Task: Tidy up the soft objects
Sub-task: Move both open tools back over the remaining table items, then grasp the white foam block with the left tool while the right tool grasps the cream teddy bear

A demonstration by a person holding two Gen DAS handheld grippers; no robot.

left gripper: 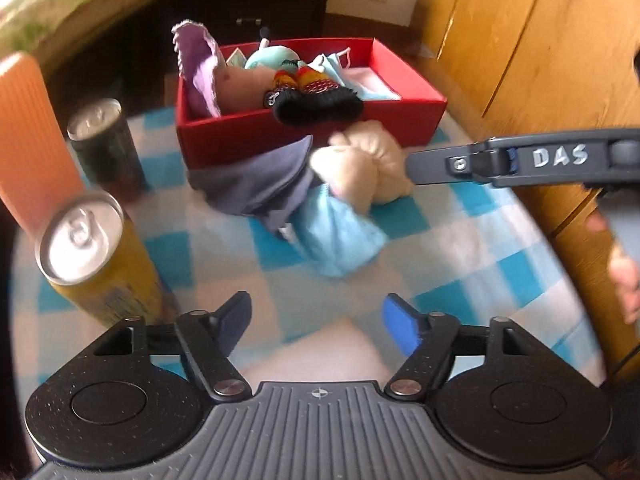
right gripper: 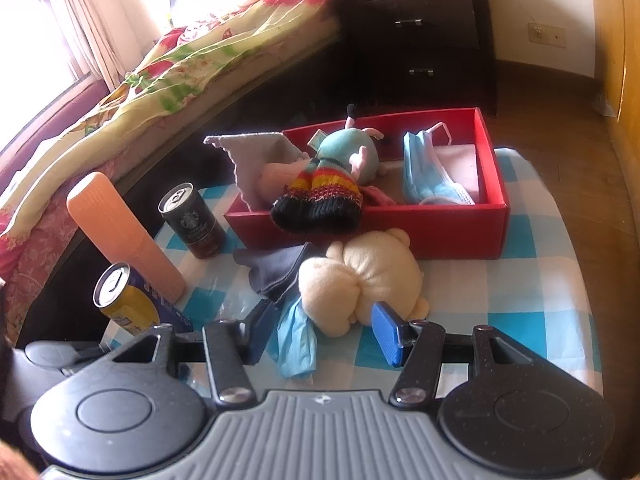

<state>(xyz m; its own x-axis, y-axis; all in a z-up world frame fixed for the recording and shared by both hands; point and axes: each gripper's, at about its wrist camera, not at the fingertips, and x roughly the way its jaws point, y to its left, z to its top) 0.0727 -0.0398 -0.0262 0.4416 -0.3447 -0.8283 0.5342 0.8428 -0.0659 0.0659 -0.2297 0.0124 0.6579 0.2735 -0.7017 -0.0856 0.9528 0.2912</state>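
Note:
A red box (left gripper: 248,136) (right gripper: 452,232) stands at the far side of the checkered table and holds a teal plush (right gripper: 340,148), a striped knit hat (right gripper: 320,200), a purple-grey cloth (left gripper: 196,64) and blue face masks (right gripper: 424,172). In front of it lie a cream plush (left gripper: 360,168) (right gripper: 360,280), a dark grey cloth (left gripper: 256,184) (right gripper: 276,272) and a light blue cloth (left gripper: 340,236) (right gripper: 296,340). My left gripper (left gripper: 316,320) is open and empty above the table. My right gripper (right gripper: 324,332) is open, its fingers either side of the cream plush and blue cloth; it shows in the left wrist view (left gripper: 416,168).
A yellow can (left gripper: 92,256) (right gripper: 128,300), a dark can (left gripper: 104,144) (right gripper: 192,220) and an orange cylinder (left gripper: 28,140) (right gripper: 120,236) stand at the table's left edge. A bed (right gripper: 160,80), a dark dresser (right gripper: 420,40) and wooden doors (left gripper: 520,40) surround the table.

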